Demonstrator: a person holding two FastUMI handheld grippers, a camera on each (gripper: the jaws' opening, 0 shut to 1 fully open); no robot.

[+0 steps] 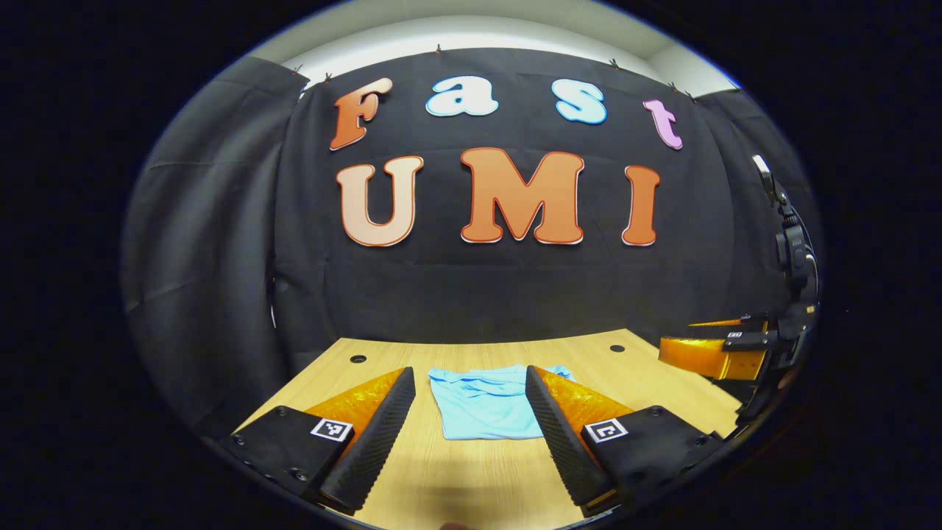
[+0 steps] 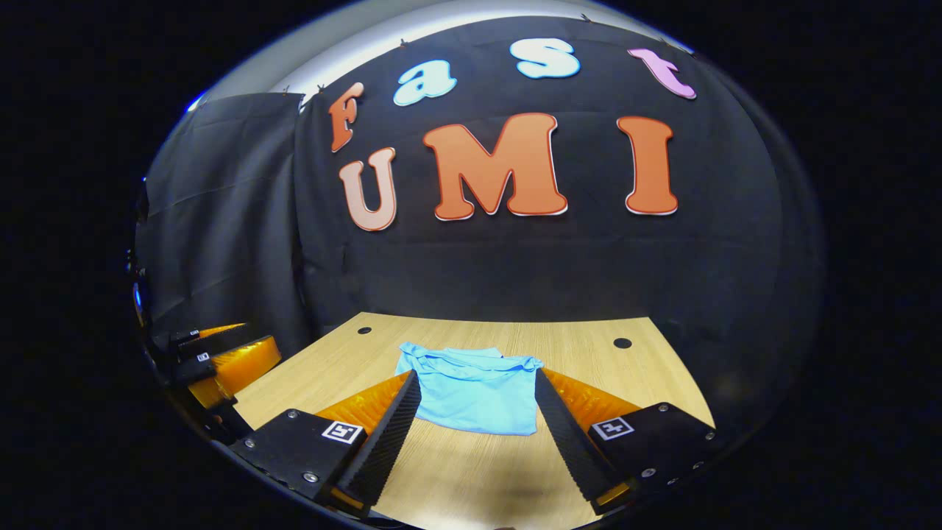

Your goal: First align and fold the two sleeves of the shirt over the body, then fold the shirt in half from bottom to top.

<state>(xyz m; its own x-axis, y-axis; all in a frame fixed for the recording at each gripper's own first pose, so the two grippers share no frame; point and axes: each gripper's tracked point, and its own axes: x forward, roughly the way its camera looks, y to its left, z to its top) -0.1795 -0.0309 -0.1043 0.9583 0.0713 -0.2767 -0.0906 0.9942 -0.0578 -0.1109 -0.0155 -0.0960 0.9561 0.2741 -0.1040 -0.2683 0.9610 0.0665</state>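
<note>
1. Shirt (image 1: 482, 403): light blue, lying flat on the bench (image 1: 662, 383). It reads as a compact, roughly square packet, with bunched collar or sleeve folds along the edge toward the booth wall and a straight, clean edge on the side facing the grippers. No loose sleeve sticks out to either side of it. Judged from this, the sleeve folds and probably the bottom-to-top fold are already made, though the layers cannot be counted.

2. Left gripper (image 1: 471, 416): fingers spread wide, holding nothing. It hangs above the bench on the near side of the shirt, apart from the cloth and pointing straight at it, so the shirt sits framed between its two fingers.

3. Right gripper (image 2: 477, 423): likewise spread wide and empty, above the bench on the near side of the shirt, not touching it. The shirt lies dead ahead of it, its near edge between the fingers.

4. Key relation: the shirt lies forward of both grippers, its near straight edge running crosswise to their pointing direction. Neither is plainly closer; each stands about equally short of that edge, with the shirt roughly midway between them.

5. Bench: pale wood, with small dark round holes near its far corners, beyond the shirt.

6. Judgement: any further move would be a forward reach to the near edge; if the fold is accepted as finished, only withdrawal remains.
</note>
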